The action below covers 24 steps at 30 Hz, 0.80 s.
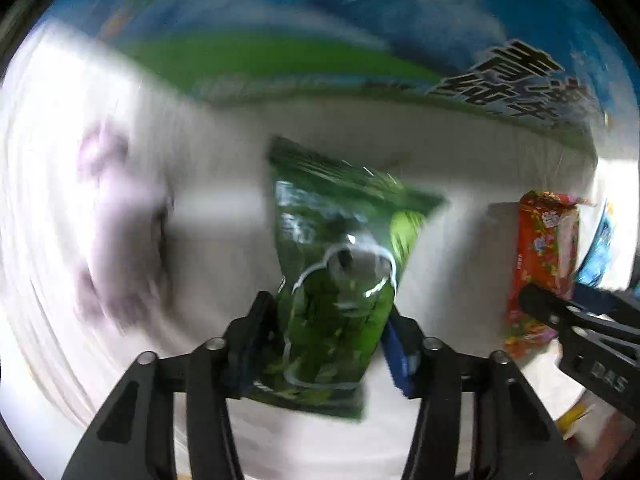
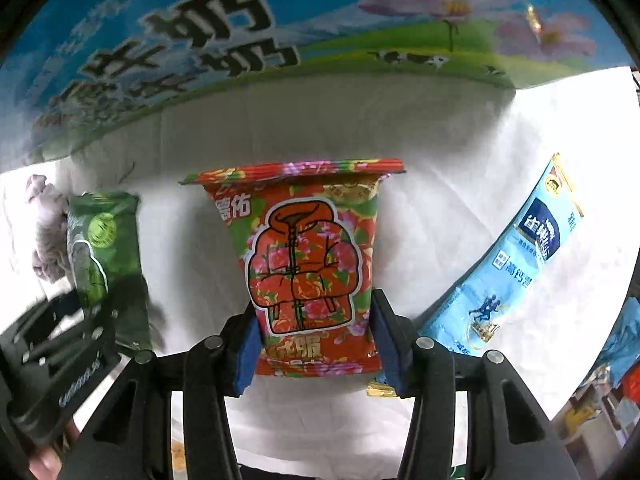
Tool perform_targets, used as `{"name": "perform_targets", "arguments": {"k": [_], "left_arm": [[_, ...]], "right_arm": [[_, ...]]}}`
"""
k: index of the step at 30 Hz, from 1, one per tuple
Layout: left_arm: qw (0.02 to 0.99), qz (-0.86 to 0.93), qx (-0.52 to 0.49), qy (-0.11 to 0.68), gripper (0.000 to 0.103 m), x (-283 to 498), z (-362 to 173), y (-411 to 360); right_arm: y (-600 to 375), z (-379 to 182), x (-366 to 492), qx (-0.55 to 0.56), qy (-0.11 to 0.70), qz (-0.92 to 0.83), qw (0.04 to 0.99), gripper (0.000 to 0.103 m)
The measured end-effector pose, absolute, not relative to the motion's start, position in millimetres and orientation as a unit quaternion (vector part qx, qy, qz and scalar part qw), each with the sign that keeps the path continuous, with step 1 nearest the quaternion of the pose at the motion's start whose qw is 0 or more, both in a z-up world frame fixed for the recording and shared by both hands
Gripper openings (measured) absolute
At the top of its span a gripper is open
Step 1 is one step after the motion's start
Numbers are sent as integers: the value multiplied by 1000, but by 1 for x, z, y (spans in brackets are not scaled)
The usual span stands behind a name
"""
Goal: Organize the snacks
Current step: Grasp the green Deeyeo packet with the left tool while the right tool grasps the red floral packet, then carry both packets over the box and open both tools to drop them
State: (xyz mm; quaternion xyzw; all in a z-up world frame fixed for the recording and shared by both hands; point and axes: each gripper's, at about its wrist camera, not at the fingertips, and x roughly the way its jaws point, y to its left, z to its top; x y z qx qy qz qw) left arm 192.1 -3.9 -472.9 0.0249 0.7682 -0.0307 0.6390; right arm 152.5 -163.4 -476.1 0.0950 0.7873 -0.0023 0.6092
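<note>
A green snack bag (image 1: 336, 280) hangs blurred between the blue pads of my left gripper (image 1: 330, 312), which is shut on it above the white cloth. My right gripper (image 2: 314, 320) is shut on a red floral snack bag (image 2: 308, 264) printed with a jacket. The right wrist view also catches the green bag (image 2: 106, 256) at the left, held by the left gripper (image 2: 100, 312). The red bag (image 1: 544, 264) and the right gripper's black finger (image 1: 560, 308) appear at the right of the left wrist view.
A light blue milk-powder pouch (image 2: 516, 264) lies on the white cloth (image 2: 460, 216) to the right. A big milk carton box (image 2: 280, 40) with blue sky, grass and cows stands along the back. More packets (image 2: 624, 340) sit at the far right edge.
</note>
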Motion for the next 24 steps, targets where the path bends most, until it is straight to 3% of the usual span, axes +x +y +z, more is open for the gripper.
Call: {"name": "perform_targets", "arguments": {"k": [8, 18, 24], "left_arm": [[629, -5, -28, 777, 45, 148, -474, -15], [632, 13, 4, 774, 48, 157, -486, -52], [643, 16, 9, 766, 40, 177, -485, -61]], "right_arm": [[-153, -479, 115, 66, 807, 12, 587, 52], [-127, -484, 136, 48, 808, -8, 588, 55], [-124, -477, 133, 44, 798, -7, 601, 47]]}}
